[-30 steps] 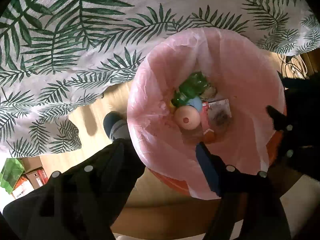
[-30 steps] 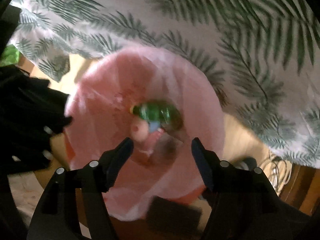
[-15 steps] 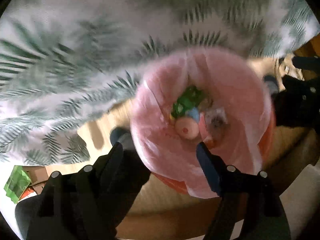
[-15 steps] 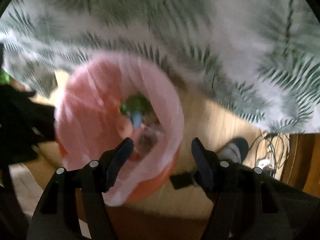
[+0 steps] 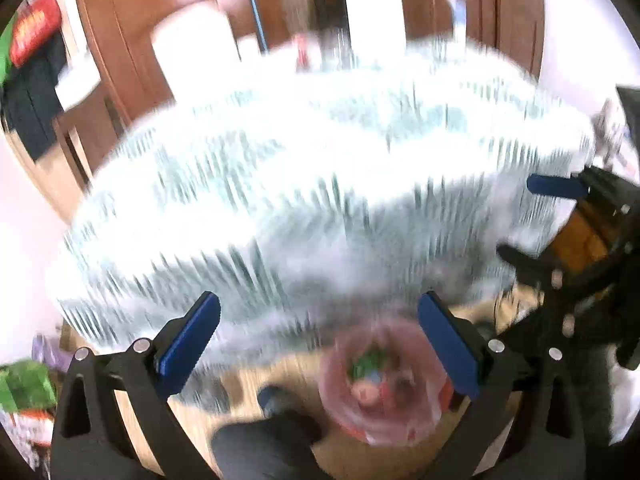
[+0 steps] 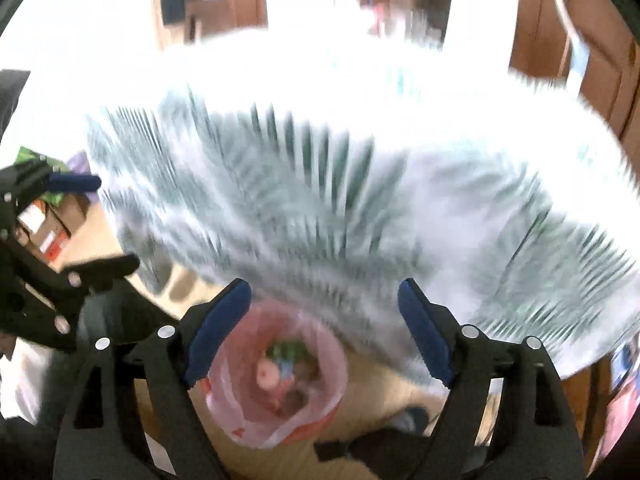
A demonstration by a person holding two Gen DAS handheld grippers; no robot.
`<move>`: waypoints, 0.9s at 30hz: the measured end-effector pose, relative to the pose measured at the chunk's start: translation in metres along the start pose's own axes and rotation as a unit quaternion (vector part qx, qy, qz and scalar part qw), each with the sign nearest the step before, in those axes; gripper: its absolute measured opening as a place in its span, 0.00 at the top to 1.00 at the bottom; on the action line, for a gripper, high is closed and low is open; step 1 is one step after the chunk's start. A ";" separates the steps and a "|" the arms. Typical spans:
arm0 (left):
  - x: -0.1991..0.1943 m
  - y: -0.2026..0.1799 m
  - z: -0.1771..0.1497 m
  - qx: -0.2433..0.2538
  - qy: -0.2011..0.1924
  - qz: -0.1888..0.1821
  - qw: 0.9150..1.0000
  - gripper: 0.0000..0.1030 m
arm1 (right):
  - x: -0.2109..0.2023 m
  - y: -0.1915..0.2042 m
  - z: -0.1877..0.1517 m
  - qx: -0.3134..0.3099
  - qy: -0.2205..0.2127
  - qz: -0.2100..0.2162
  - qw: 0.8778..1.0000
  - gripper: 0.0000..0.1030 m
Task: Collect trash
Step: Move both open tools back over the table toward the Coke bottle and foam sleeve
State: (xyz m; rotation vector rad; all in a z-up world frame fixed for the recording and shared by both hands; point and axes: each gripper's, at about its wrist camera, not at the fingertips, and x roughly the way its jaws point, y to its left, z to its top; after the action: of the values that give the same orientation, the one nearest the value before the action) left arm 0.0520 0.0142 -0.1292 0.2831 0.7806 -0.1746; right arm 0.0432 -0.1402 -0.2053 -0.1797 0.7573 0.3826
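Observation:
An orange bin lined with a pink bag stands on the wooden floor far below both grippers. It holds a green bottle, a pink ball and wrappers. My left gripper hangs high above it, its jaws opening wide with nothing between them. My right gripper is also raised, jaws opening and empty. Each shows in the other's view: the right gripper at the right edge, the left gripper at the left edge. Motion blurs both views.
A table with a palm-leaf cloth fills the middle, with blurred upright items at its far edge. Brown wooden doors stand behind. A person's shoe is next to the bin. Green packages lie at the left.
Both grippers have risen fast from just over the bin and tilted up. The bin has shrunk to the bottom of each view, the tabletop has come into sight, and both jaws stand wider.

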 end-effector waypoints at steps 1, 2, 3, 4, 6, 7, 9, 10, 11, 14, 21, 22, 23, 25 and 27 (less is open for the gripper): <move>-0.005 0.005 0.012 -0.002 -0.011 0.006 1.000 0.05 | -0.011 0.000 0.012 -0.003 -0.015 0.000 1.000 0.07; -0.009 0.012 0.032 -0.005 -0.028 0.009 1.000 0.05 | -0.020 -0.001 0.025 -0.008 -0.029 -0.002 1.000 0.05; -0.009 0.016 0.042 -0.007 -0.035 0.010 0.999 0.05 | -0.030 -0.003 0.043 -0.017 -0.047 -0.006 0.999 0.06; -0.007 0.022 0.061 -0.010 -0.045 0.018 0.999 0.05 | -0.035 -0.007 0.059 -0.023 -0.061 -0.004 0.998 0.06; 0.004 0.033 0.090 -0.013 -0.056 0.024 0.998 0.05 | -0.037 -0.015 0.088 -0.033 -0.080 -0.009 0.996 0.06; 0.014 0.039 0.107 -0.019 -0.057 0.026 0.998 0.05 | -0.036 -0.020 0.101 -0.041 -0.087 -0.016 0.995 0.06; 0.038 0.049 0.132 -0.028 -0.053 0.028 0.998 0.05 | -0.026 -0.031 0.134 -0.055 -0.104 -0.024 0.993 0.06; 0.052 0.053 0.146 -0.031 -0.053 0.035 0.997 0.05 | -0.020 -0.034 0.145 -0.057 -0.104 -0.026 0.993 0.06; 0.064 0.057 0.157 -0.036 -0.050 0.047 0.997 0.05 | -0.009 -0.041 0.163 -0.062 -0.106 -0.027 0.992 0.06; 0.104 0.074 0.184 -0.065 -0.035 0.052 0.996 0.05 | 0.010 -0.055 0.200 -0.080 -0.116 -0.040 0.989 0.06; 0.164 0.107 0.213 -0.118 -0.007 0.061 0.991 0.05 | 0.106 -0.094 0.277 -0.110 -0.100 -0.043 0.988 0.06; 0.170 0.110 0.217 -0.119 -0.003 0.064 0.991 0.05 | 0.123 -0.099 0.288 -0.118 -0.092 -0.046 0.988 0.06; 0.175 0.112 0.219 -0.122 0.000 0.065 0.990 0.05 | 0.130 -0.101 0.291 -0.122 -0.089 -0.045 0.988 0.06; 0.182 0.115 0.222 -0.124 0.003 0.061 0.990 0.05 | 0.153 -0.108 0.303 -0.131 -0.079 -0.047 0.987 0.06; 0.187 0.114 0.224 -0.116 0.008 0.064 0.991 0.05 | 0.172 -0.114 0.311 -0.137 -0.067 -0.042 0.987 0.07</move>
State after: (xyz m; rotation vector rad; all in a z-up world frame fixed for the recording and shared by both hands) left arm 0.3616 0.0428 -0.0906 0.1140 0.7880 0.0387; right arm 0.4001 -0.1065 -0.0999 -0.4397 0.5606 0.4134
